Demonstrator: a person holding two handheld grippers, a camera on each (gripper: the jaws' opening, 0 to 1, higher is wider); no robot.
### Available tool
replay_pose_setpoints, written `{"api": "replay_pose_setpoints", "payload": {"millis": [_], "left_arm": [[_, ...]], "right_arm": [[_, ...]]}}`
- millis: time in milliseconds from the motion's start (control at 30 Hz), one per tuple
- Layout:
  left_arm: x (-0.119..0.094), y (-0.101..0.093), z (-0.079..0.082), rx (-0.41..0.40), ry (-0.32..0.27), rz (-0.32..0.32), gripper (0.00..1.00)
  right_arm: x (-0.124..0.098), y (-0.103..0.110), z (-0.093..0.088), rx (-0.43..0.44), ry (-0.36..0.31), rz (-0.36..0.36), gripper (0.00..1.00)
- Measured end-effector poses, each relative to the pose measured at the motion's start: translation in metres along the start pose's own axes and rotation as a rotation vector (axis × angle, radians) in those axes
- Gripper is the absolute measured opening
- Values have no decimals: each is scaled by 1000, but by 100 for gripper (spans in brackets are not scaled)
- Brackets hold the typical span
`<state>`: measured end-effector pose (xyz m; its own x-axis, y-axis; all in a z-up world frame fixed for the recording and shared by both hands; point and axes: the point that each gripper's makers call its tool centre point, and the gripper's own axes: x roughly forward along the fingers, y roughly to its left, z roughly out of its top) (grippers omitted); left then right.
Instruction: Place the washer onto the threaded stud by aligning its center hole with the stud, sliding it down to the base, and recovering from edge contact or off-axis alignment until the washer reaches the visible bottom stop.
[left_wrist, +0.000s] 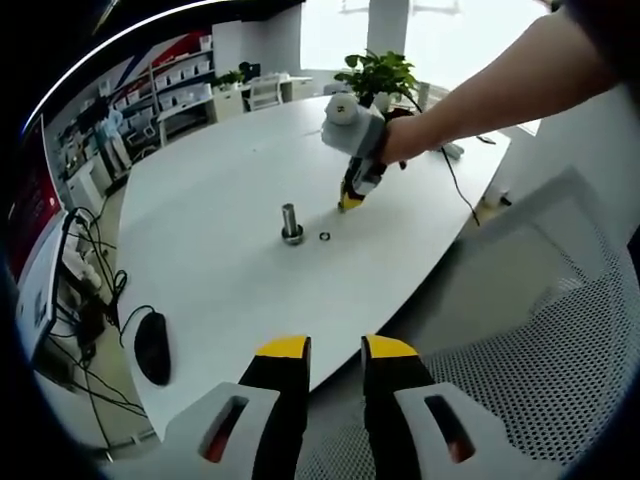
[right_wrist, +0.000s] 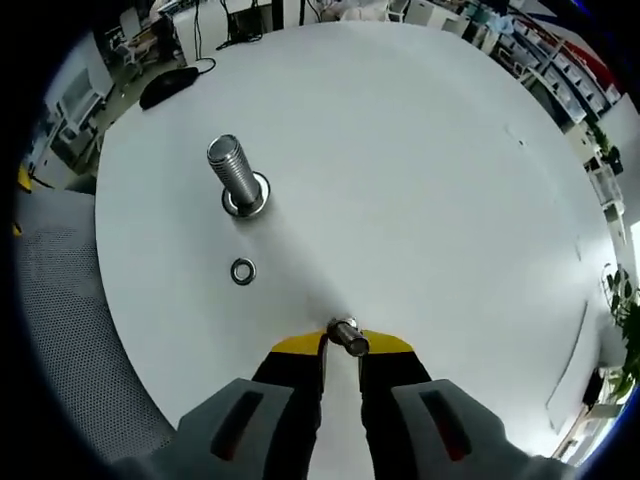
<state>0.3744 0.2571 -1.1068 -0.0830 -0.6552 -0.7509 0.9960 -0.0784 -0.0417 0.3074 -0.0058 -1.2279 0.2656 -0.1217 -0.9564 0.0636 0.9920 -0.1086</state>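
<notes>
From my left tongs (left_wrist: 335, 350), held back off the desk (left_wrist: 230, 270) edge with jaws a little apart and nothing between them, I see the threaded stud (left_wrist: 291, 222) upright and the washer (left_wrist: 324, 236) lying flat just beside its base, not yet threaded on. Further right, my right tongs (left_wrist: 352, 198) rest near the desk surface. In the right gripper view they (right_wrist: 342, 342) are clamped on a small metal nut-like piece (right_wrist: 348, 336). The washer (right_wrist: 242, 270) remains to be picked, aligned and slid down the stud (right_wrist: 237, 178).
</notes>
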Motion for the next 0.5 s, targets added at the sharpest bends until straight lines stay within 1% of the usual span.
{"api": "replay_pose_setpoints", "payload": {"millis": [33,100,133,167,200,267,333,433,500], "left_arm": [[0,0,0,0,1,0,18],[0,0,-1,1,3,0,18],[0,0,-1,2,3,0,18],[0,0,-1,2,3,0,18],[1,0,-1,3,4,-2,18],[2,-1,-2,7,7,-5,18],[2,-2,-2,10,9,-9,18],[1,-1,-1,9,6,-8,18],[0,-2,-1,9,5,-8,18]], "right_arm": [[2,-2,-1,10,3,1,16],[3,-4,0,58,-14,0,17],[2,-3,1,88,-27,4,18],[-2,0,1,97,-32,7,18],[-4,2,0,96,-31,10,18],[1,3,-2,86,-31,8,18],[-5,6,-7,78,-29,2,18],[-10,3,-8,116,-51,-1,19],[-13,6,-12,132,-57,0,19]]}}
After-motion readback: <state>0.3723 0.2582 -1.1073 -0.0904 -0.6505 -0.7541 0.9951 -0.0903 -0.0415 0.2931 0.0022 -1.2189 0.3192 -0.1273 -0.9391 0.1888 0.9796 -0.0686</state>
